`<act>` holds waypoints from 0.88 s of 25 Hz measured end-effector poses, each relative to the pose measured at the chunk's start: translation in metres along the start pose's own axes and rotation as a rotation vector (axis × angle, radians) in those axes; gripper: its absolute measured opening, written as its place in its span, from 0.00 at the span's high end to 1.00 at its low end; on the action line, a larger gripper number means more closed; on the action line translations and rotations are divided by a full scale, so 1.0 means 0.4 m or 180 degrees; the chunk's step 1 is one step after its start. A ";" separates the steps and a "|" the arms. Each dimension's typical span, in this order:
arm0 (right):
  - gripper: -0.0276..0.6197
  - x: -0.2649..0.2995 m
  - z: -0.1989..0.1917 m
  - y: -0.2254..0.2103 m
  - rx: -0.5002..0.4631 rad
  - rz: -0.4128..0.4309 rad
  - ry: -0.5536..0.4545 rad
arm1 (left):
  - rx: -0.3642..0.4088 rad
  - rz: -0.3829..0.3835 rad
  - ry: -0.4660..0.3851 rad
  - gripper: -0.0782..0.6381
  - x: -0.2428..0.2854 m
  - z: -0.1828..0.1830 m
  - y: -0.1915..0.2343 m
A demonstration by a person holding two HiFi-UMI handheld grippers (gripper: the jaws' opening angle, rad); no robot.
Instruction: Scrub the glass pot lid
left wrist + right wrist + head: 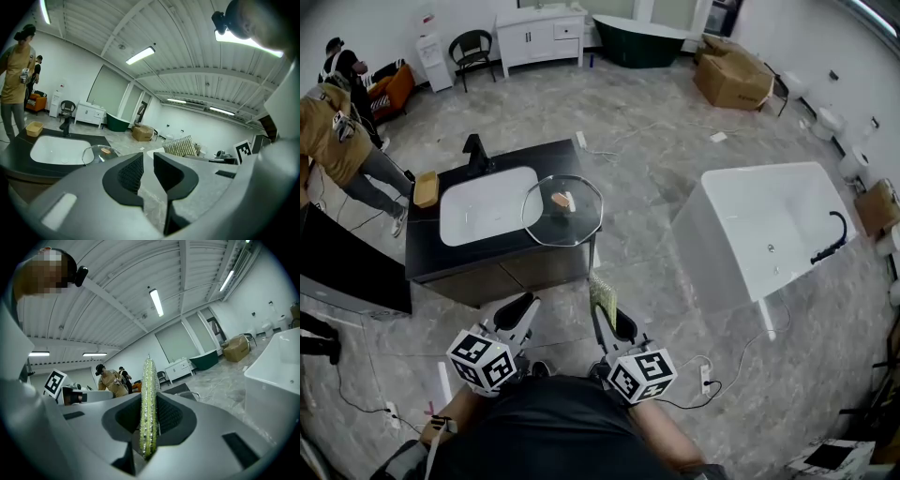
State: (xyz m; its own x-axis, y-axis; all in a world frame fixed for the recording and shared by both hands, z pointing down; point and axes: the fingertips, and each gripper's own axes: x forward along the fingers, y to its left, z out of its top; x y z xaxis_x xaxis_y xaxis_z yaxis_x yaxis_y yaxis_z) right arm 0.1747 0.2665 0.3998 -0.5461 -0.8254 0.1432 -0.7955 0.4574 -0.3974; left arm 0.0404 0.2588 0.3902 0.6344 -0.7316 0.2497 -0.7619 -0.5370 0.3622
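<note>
The glass pot lid, probably heavy, slick and breakable, lies flat at the table's right edge, best steadied by its rim with the empty, slightly spread left tool while the right tool pinches a soft scouring sponge.

- The left gripper is held low, close in front of the person's torso, jaws pointing forward and away from the body.
- Its jaws stand a narrow gap apart, with nothing between them.
- The right gripper sits just beside it at about the same height, also pointing forward.
- Its jaws are clamped on a thin scouring pad, which stands on edge and sticks out past the fingertips.
- Both forearms are bent in towards the body.
</note>
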 end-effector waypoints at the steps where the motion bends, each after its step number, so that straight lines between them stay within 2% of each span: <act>1: 0.87 -0.011 0.001 -0.018 0.0036 0.0001 0.0008 | 0.0017 0.0017 0.0014 0.79 0.009 -0.002 -0.016; 5: 0.87 -0.046 -0.012 -0.076 0.0185 0.0055 0.0063 | 0.0056 0.0147 0.0026 0.79 0.029 -0.013 -0.065; 8: 0.87 -0.059 -0.011 -0.100 0.0182 0.0157 0.0088 | 0.0076 0.0253 0.0015 0.79 0.034 -0.022 -0.092; 14: 0.87 -0.053 -0.009 -0.124 0.0210 0.0290 0.0152 | 0.0020 0.0441 -0.0005 0.79 0.040 -0.020 -0.095; 18: 0.87 -0.014 -0.013 -0.147 0.0244 0.0265 0.0190 | -0.0018 0.0421 0.0019 0.79 0.076 -0.015 -0.062; 22: 0.87 0.052 -0.019 -0.185 0.0257 0.0110 0.0214 | -0.0058 0.0284 0.0053 0.79 0.136 -0.006 0.002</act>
State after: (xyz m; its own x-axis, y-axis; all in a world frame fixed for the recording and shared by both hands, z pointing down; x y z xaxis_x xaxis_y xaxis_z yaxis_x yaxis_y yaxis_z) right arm 0.2202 0.2178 0.4389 -0.5914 -0.7842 0.1876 -0.7537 0.4549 -0.4744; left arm 0.0745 0.2196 0.4062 0.5663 -0.7690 0.2967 -0.8131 -0.4622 0.3540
